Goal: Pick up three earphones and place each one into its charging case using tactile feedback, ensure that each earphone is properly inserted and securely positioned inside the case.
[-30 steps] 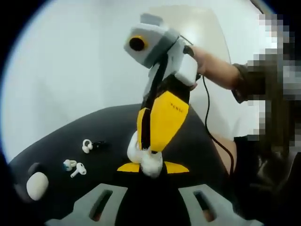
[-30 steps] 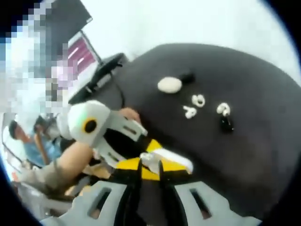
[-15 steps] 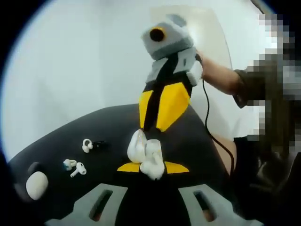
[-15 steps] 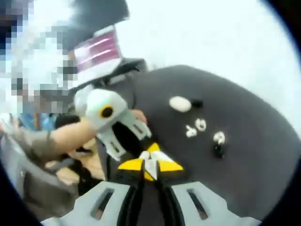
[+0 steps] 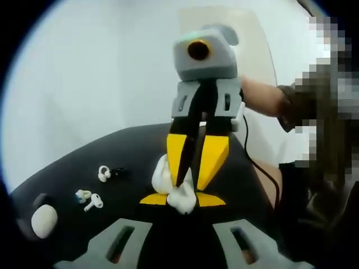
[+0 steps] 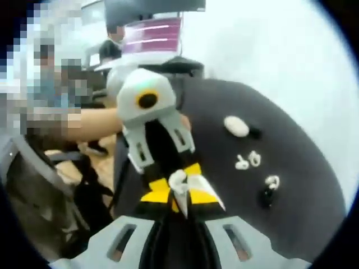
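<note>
Setting: office or lab. Evidence: lit pink-striped computer monitor (image 6: 152, 36), round black table (image 6: 291, 185), plain white walls (image 5: 84, 73).

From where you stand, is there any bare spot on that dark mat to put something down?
Yes: the dark mat is bare beyond the loose earbuds, toward its far edge. Bare mat also lies between the earbuds and the open white case. It is crowded at the case, where the left tongs and right tongs meet.

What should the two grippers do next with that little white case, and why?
Probably ease the right gripper down, pressing the earphone into the open charging case that the left gripper holds. Its tips sit right at the case opening, but the earphone's seating isn't visible.
</note>
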A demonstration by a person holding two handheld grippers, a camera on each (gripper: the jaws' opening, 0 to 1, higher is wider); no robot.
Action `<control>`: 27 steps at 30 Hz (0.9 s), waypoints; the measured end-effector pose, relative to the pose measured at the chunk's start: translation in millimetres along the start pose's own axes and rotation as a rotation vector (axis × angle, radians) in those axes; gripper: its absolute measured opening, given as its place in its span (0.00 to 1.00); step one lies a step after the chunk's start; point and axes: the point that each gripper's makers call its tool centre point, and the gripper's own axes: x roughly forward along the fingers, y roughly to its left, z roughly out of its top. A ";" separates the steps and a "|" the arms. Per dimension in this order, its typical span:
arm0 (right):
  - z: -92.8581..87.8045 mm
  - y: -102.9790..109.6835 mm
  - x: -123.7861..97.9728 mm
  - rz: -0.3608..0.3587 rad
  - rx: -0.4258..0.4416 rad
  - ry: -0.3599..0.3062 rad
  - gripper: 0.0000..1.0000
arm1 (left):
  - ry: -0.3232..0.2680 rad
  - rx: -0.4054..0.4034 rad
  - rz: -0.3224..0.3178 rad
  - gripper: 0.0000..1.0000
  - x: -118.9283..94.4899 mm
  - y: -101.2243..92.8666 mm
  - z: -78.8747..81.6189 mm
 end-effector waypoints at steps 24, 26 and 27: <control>18.9 -9.6 -27.3 -0.046 0.026 -0.188 0.14 | 0.001 -0.001 0.003 0.14 -0.4 0.9 -0.8; 14.4 -21.6 -43.6 -0.085 0.048 -0.254 0.18 | 0.001 0.001 0.002 0.14 -0.3 0.9 -0.7; 6.0 -25.4 -48.2 -0.081 0.048 -0.255 0.21 | 0.001 0.001 0.002 0.14 -0.3 0.8 -0.7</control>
